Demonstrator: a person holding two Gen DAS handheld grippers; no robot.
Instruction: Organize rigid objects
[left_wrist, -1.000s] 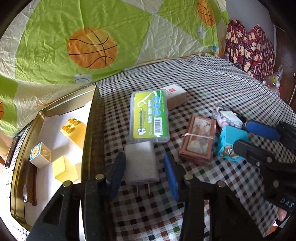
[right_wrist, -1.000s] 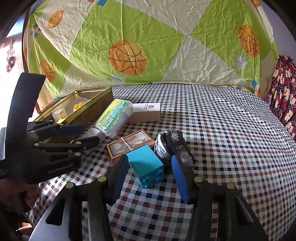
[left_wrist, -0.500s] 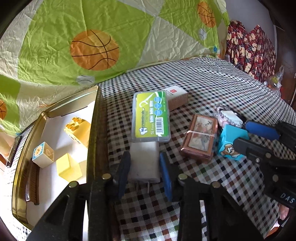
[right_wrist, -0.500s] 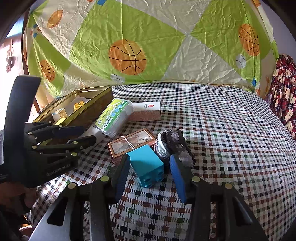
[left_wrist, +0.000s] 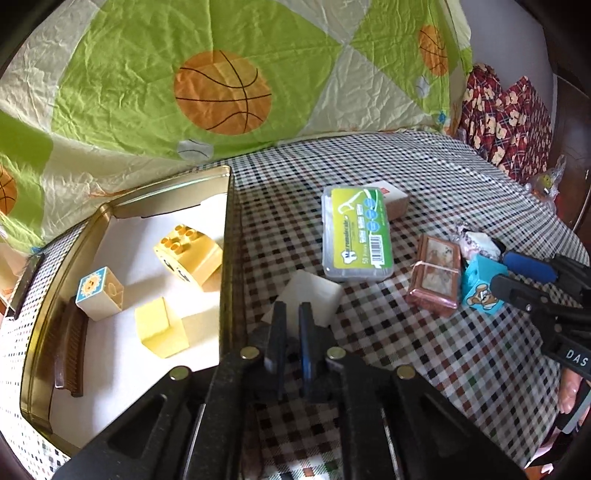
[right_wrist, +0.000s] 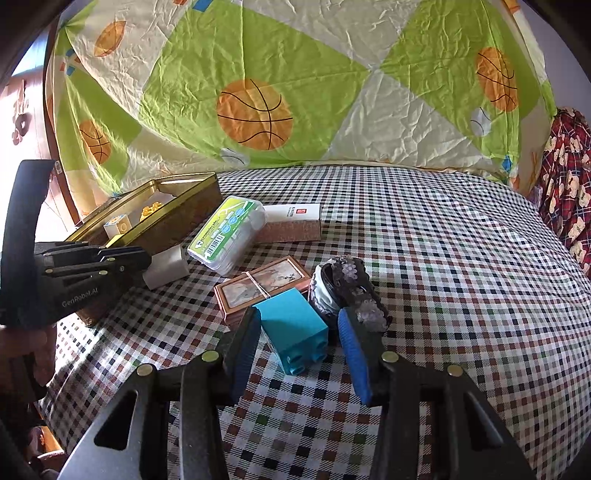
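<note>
Leftmost, the gold rectangular metal tin (left_wrist: 221, 236) is seen holding yellow toy blocks; beside it the white plastic charger plug (left_wrist: 314, 297) is pinched, tilted, in the nearly closed left gripper (left_wrist: 290, 332). Rightward, the turquoise plastic toy brick (right_wrist: 295, 325) is straddled, ungripped, by the wide-open right gripper (right_wrist: 295, 354). Slippage from so narrow a pinch may be expected.

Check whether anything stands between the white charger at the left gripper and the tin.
Only the tin itself: its side wall rises directly left of the white charger, so the charger must go over it. No loose item lies between them. The left gripper appears shut on the charger's near end.
</note>
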